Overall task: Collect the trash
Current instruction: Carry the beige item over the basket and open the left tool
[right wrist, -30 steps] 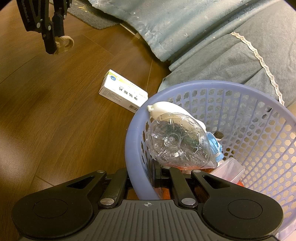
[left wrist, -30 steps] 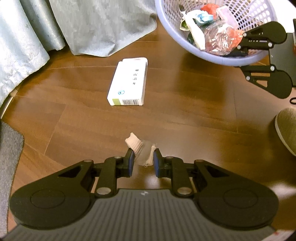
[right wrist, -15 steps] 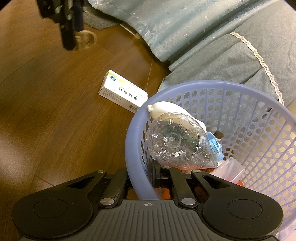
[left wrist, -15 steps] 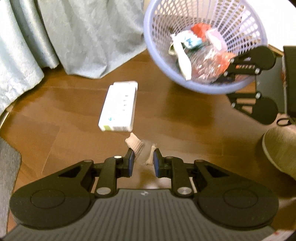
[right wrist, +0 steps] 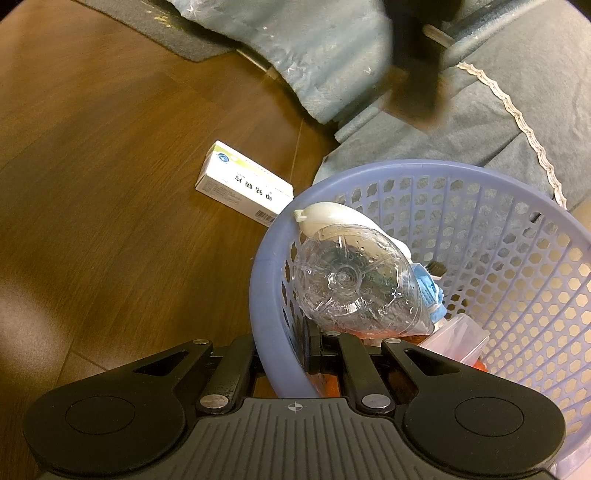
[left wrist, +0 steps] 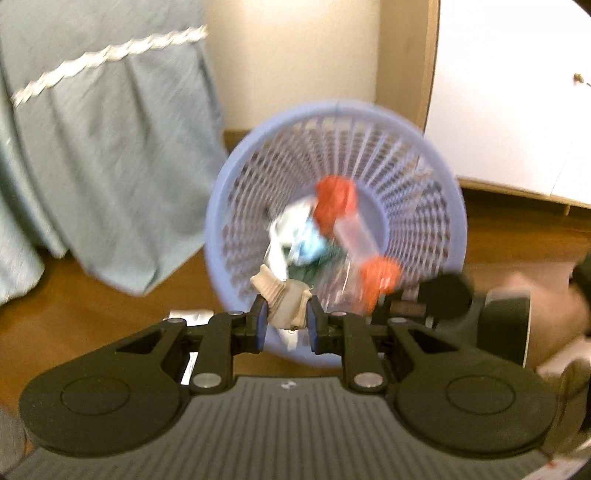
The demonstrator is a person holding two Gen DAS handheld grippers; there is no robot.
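Note:
My left gripper (left wrist: 285,319) is shut on a crumpled beige wrapper (left wrist: 283,300), held in the air just before the near rim of the lilac mesh basket (left wrist: 448,177). The basket holds a clear plastic bottle (right wrist: 354,282), a blue mask (right wrist: 430,291), a small clear box (right wrist: 456,339) and red-capped trash (left wrist: 334,201). My right gripper (right wrist: 282,349) is shut on the basket's rim (right wrist: 266,295), one finger outside and one inside. The left gripper shows as a dark blur (right wrist: 413,62) above the basket in the right wrist view. A white medicine box (right wrist: 243,184) lies on the floor beside the basket.
Brown wood floor (right wrist: 110,184) spreads to the left. A grey-blue bed skirt (left wrist: 103,166) hangs close behind the basket. A grey rug edge (right wrist: 166,29) lies at the far side. White cabinet doors (left wrist: 509,92) stand at the right, with a person's foot (left wrist: 576,310) near the basket.
My left gripper has lifted the wrapper off the floor and swung it forward to the basket, passing over the medicine box. The right gripper and basket have stayed still.

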